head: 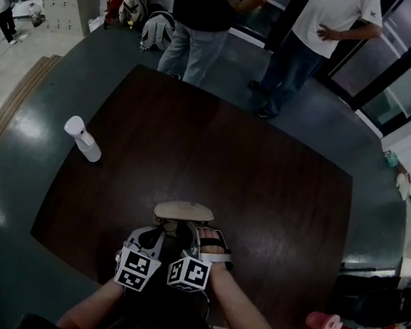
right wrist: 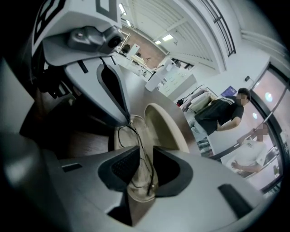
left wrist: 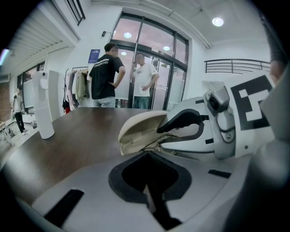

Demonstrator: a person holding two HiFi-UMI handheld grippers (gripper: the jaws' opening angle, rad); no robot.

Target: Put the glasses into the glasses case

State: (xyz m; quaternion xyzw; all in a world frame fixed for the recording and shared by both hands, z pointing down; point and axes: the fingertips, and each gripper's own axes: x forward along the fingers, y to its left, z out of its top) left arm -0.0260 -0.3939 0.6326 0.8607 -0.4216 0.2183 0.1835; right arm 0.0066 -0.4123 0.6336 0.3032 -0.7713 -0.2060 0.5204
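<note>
Right, found both tongs crowded together at the near edge of the dark brown desk [head: 262,181], marker cubes [head: 137,270] facing up at the head camera. Caught the right tongs [right wrist: 144,156] pinched narrow on the wire-framed glasses [right wrist: 139,183], one lens trapped between the black pads, the other lens poking forward over the lower shell of the beige glasses case [head: 184,211]. So, placed the glasses partly inside the case already, though gripped and not yet released. Saw the case lying open on the desk just ahead of both tongs, lid [right wrist: 165,129] tipped up and away, pale lining showing. Read the left tongs [left wrist: 147,158] as closed up tight, pads meeting along a thin seam, nothing between them, tips just short of the case's near side; couldn't tell whether touching it. From the left gripper view, picked out the right tongs reaching in under the raised lid from the right. Noted bare forearms [head: 240,311] behind both tools at the bottom of the head view. Further off, spotted a white spray bottle [head: 83,139] standing upright near the desk's left edge, well apart from the case. Beyond the far edge, made out a person in a dark top [head: 205,5] and a person in a white shirt [head: 332,20] standing on the grey floor [head: 23,147], both well clear of the work.
</note>
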